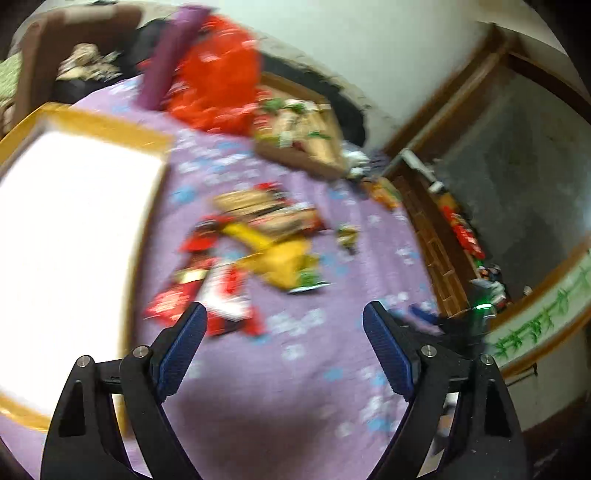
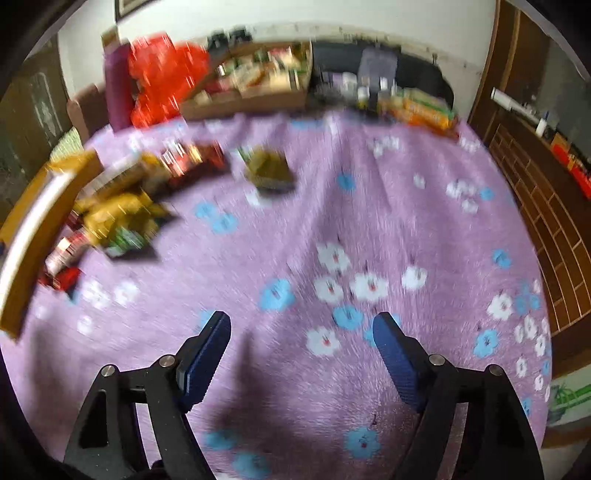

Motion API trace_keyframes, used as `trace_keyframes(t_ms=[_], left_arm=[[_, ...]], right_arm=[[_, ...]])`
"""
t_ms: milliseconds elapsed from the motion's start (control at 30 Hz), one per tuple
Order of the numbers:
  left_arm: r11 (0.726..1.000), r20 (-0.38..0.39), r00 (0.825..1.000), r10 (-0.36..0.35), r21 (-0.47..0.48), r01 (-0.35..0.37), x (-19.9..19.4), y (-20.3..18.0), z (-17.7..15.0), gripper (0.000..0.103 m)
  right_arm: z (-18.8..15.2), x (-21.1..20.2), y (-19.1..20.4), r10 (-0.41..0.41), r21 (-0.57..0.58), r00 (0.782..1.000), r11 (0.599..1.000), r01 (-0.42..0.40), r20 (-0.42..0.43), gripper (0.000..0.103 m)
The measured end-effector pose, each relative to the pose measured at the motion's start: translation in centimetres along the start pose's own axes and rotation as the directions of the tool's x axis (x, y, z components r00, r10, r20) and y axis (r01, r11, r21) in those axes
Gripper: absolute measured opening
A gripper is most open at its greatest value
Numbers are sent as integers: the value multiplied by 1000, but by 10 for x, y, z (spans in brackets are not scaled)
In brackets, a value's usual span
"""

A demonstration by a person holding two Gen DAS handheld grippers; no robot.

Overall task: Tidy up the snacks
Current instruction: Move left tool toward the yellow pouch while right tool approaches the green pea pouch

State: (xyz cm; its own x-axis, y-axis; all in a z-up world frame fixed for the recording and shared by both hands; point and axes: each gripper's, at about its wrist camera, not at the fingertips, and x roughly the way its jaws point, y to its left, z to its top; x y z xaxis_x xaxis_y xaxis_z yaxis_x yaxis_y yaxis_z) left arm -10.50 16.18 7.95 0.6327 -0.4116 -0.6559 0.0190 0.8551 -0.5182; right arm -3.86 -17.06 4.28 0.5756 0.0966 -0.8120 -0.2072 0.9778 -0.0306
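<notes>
Snack packets (image 1: 258, 236) blurred red and yellow on purple floral cloth (image 2: 332, 229), both hand-held grippers wide, empty

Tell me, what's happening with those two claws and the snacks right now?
Left gripper and right gripper: jaws open, empty. Snack pile loose on purple cloth beside gold-rimmed box. Nothing blocking.

A purple cloth (image 2: 332, 229) printed with blue and white flowers covers the surface; behind its far edge stands a white wall (image 2: 295, 14), with dark wooden panelling (image 2: 535, 206) at the right
</notes>
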Motion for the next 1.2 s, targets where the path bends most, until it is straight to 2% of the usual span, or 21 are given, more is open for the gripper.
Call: trace_keyframes(t_ms=[67, 167, 233, 267, 433, 567, 600, 633, 733, 833, 1000, 1100, 1200], left_arm=[[998, 28, 999, 30, -64, -28, -7, 24, -6, 86], [995, 41, 999, 18, -103, -14, -7, 36, -10, 81], [997, 40, 998, 40, -74, -37, -4, 33, -10, 76], [997, 39, 998, 42, -59, -39, -3, 29, -11, 72], [999, 33, 999, 39, -1, -39, -3, 24, -11, 71], [998, 19, 999, 38, 41, -38, 3, 18, -11, 71], [998, 12, 999, 33, 53, -34, 6, 15, -10, 71], [998, 7, 999, 33, 61, -34, 8, 13, -9, 71], [996, -10, 999, 35, 83, -34, 16, 6, -5, 71], [994, -34, 998, 45, 106, -41, 29, -2, 1, 71], [984, -79, 995, 60, 171, -46, 58, -25, 8, 71], [973, -113, 992, 60, 227, -33, 83, -41, 12, 70], [953, -126, 987, 96, 298, -55, 110, -55, 20, 58]], right_arm=[[5, -10, 10, 58, -4, 998, 998, -57, 35, 81], [16, -8, 33, 165, -4, 986, 986, -165, 32, 77], [24, 0, 49, 218, 1, 976, 976, -218, 14, 64], [29, 6, 58, 246, 10, 969, 969, -246, 6, 62], [48, 29, 78, 320, 122, 947, 940, -319, 17, 60], [54, 46, 89, 333, 145, 943, 933, -328, -9, 58], [55, 51, 93, 331, 142, 943, 935, -325, -17, 52], [55, 55, 98, 327, 136, 944, 938, -320, -33, 39], [52, 59, 98, 335, 147, 942, 933, -329, -24, 34], [49, 57, 87, 363, 188, 932, 915, -356, -1, 31], [41, 56, 59, 330, 247, 941, 908, -339, 77, 31], [39, 60, 44, 335, 285, 936, 892, -351, 106, 31], [40, 58, 39, 333, 286, 935, 891, -353, 117, 31]])
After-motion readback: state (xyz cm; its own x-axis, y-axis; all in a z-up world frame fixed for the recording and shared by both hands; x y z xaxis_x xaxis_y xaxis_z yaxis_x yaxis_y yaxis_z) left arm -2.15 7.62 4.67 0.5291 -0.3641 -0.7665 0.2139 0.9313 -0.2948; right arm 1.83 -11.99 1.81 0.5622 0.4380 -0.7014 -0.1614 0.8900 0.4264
